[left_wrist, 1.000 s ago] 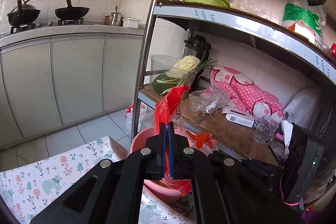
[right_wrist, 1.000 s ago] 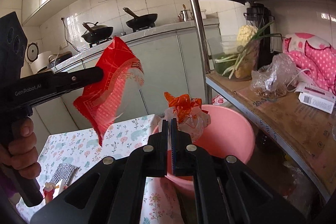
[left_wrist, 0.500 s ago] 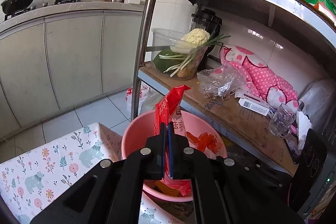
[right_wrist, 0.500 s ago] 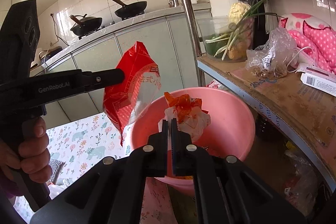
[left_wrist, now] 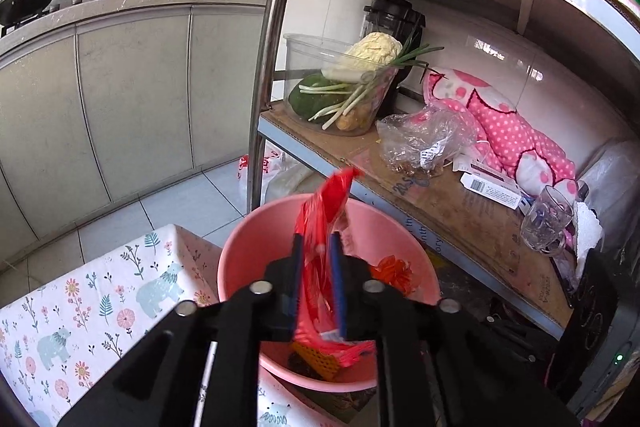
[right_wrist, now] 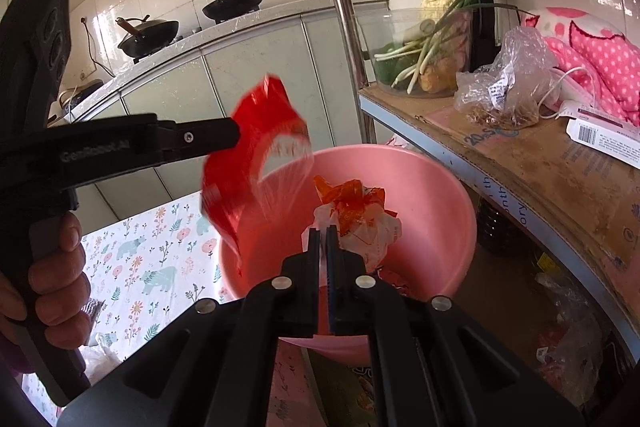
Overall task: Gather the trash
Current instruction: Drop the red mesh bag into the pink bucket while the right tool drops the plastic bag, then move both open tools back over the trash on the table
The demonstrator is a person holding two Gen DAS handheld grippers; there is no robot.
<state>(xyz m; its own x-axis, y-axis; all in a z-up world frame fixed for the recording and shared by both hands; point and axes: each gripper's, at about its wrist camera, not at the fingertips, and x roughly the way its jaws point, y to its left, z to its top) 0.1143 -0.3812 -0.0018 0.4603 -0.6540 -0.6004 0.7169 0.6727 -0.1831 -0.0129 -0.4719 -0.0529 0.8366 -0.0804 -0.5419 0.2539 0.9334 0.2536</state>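
Observation:
A pink basin (left_wrist: 240,251) stands on the floor beside the flowered table, also in the right wrist view (right_wrist: 448,195). My left gripper (left_wrist: 317,247) is over it with its jaws parted. A red snack wrapper (left_wrist: 320,223) hangs loose between them, blurred in the right wrist view (right_wrist: 248,171) just past the left fingers (right_wrist: 216,135). My right gripper (right_wrist: 323,239) is shut on a crumpled white and orange wrapper (right_wrist: 356,223) held over the basin. Orange scraps (left_wrist: 390,267) lie in the basin.
A metal shelf rack (left_wrist: 272,39) stands right behind the basin, with a cardboard-lined shelf (left_wrist: 448,199), a clear bowl of vegetables (left_wrist: 344,87), a plastic bag (left_wrist: 424,143) and a pink toy (left_wrist: 508,131). Grey kitchen cabinets (left_wrist: 120,99) lie to the left. The flowered tablecloth (left_wrist: 80,315) is below.
My left gripper's jaws have opened and the red wrapper is slipping down toward the basin. Both grippers have moved lower and closer over the basin.

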